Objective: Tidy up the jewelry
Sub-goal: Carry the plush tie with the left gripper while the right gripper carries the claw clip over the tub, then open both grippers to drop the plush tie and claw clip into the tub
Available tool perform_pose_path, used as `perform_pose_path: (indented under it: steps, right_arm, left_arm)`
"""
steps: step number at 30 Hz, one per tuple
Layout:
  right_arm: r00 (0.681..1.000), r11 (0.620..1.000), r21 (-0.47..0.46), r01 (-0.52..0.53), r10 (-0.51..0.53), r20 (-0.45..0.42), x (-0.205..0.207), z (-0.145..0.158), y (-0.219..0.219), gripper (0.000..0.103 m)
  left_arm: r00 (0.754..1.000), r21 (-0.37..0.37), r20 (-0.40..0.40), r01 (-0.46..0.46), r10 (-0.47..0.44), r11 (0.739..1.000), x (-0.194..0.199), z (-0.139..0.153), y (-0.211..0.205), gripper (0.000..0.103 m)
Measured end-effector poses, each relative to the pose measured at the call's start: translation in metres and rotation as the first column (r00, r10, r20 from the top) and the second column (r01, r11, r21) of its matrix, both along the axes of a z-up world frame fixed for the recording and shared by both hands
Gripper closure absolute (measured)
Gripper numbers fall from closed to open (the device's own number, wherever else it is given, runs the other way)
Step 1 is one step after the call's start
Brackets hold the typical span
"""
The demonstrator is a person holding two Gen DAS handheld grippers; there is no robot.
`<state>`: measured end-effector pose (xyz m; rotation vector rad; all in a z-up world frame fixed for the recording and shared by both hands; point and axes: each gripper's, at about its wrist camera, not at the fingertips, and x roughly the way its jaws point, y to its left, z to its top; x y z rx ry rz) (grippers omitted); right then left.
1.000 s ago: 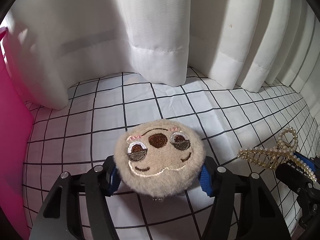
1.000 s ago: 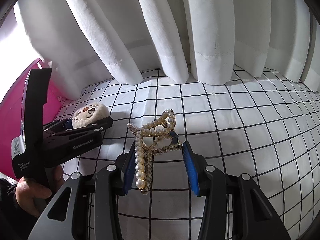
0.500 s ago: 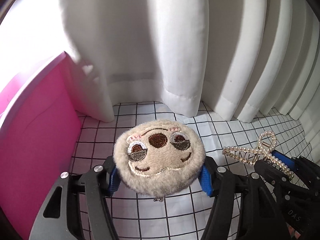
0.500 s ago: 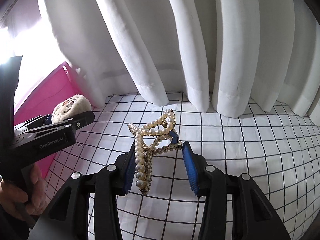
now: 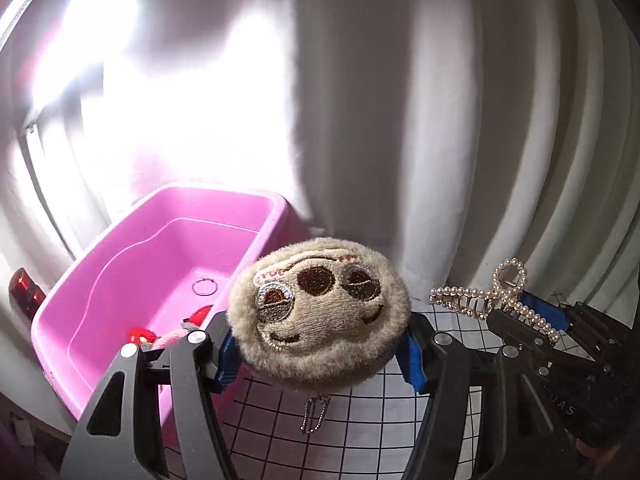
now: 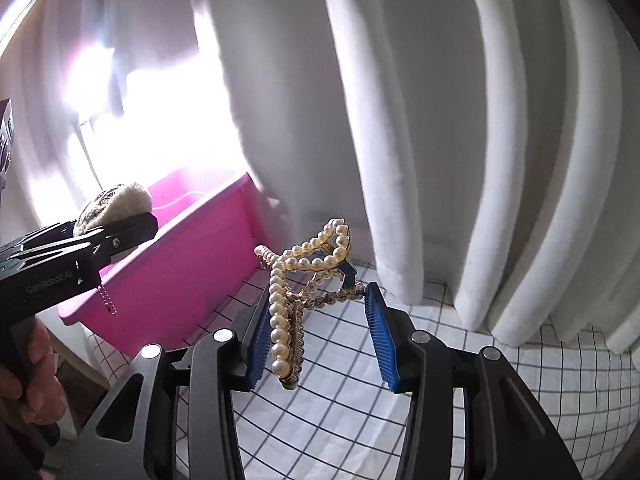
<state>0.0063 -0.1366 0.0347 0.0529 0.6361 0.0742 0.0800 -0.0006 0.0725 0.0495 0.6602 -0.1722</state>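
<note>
My left gripper (image 5: pixel 318 354) is shut on a fuzzy beige plush sloth-face charm (image 5: pixel 318 312) with a small ball chain hanging below it. It is held in the air at the right rim of the pink bin (image 5: pixel 160 264). My right gripper (image 6: pixel 318 330) is shut on a gold hair claw set with pearls (image 6: pixel 308 276), held above the checked cloth to the right of the pink bin (image 6: pixel 180 248). The hair claw (image 5: pixel 496 300) also shows at the right of the left wrist view, and the charm (image 6: pixel 114 206) at the left of the right wrist view.
The bin holds a metal ring (image 5: pixel 205 286) and red and pink items (image 5: pixel 168 332). White curtains (image 6: pixel 460 120) hang close behind, with bright window light at the left. A black-grid white cloth (image 6: pixel 500 368) covers the table. A red object (image 5: pixel 24 294) lies left of the bin.
Both grippers have risen and swung left toward the pink bin with their items; the bin's inside has come into the left wrist view.
</note>
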Motion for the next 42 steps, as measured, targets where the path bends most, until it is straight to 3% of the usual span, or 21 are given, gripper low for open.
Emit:
perform_pose_path:
  steps: [5,10,20,25,35,38,40,42]
  right_arm:
    - [0.990,0.992,0.005,-0.130,0.130,0.050,0.029,0.026,0.040,0.060]
    - [0.966,0.967,0.021,-0.254,0.253,0.061,0.069,0.039,0.087,0.060]
    - [0.921,0.922,0.009,-0.387,0.388,-0.035,0.143,0.033,0.173,0.060]
    - [0.908,0.915,-0.001,-0.404,0.401,-0.120,0.169,0.015,0.201,0.060]
    - [0.904,0.924,-0.027,-0.382,0.367,-0.221,0.197,-0.017,0.220,0.060]
    - [0.908,0.931,-0.044,-0.363,0.343,-0.242,0.201,-0.021,0.221,0.060]
    - [0.906,0.935,-0.030,-0.355,0.335,-0.259,0.204,-0.021,0.219,0.056]
    - [0.916,0.941,-0.021,-0.337,0.323,-0.239,0.201,-0.016,0.215,0.044]
  left_arm:
    - [0.989,0.013,0.034,-0.144,0.144,0.989,-0.004,0.023,0.051,0.043]
    - [0.956,0.040,0.034,-0.294,0.293,0.955,0.002,0.030,0.108,0.042]
    - [0.864,0.055,-0.063,-0.497,0.500,0.866,0.028,-0.001,0.195,0.042]
    - [0.831,0.065,-0.121,-0.540,0.543,0.839,0.040,-0.023,0.213,0.042]
    - [0.815,0.078,-0.177,-0.548,0.552,0.833,0.059,-0.042,0.218,0.040]
    - [0.809,0.084,-0.189,-0.551,0.556,0.830,0.062,-0.045,0.220,0.033]
    - [0.808,0.099,-0.187,-0.551,0.559,0.829,0.063,-0.045,0.218,0.023]
    - [0.805,0.113,-0.179,-0.554,0.566,0.825,0.062,-0.044,0.217,0.012]
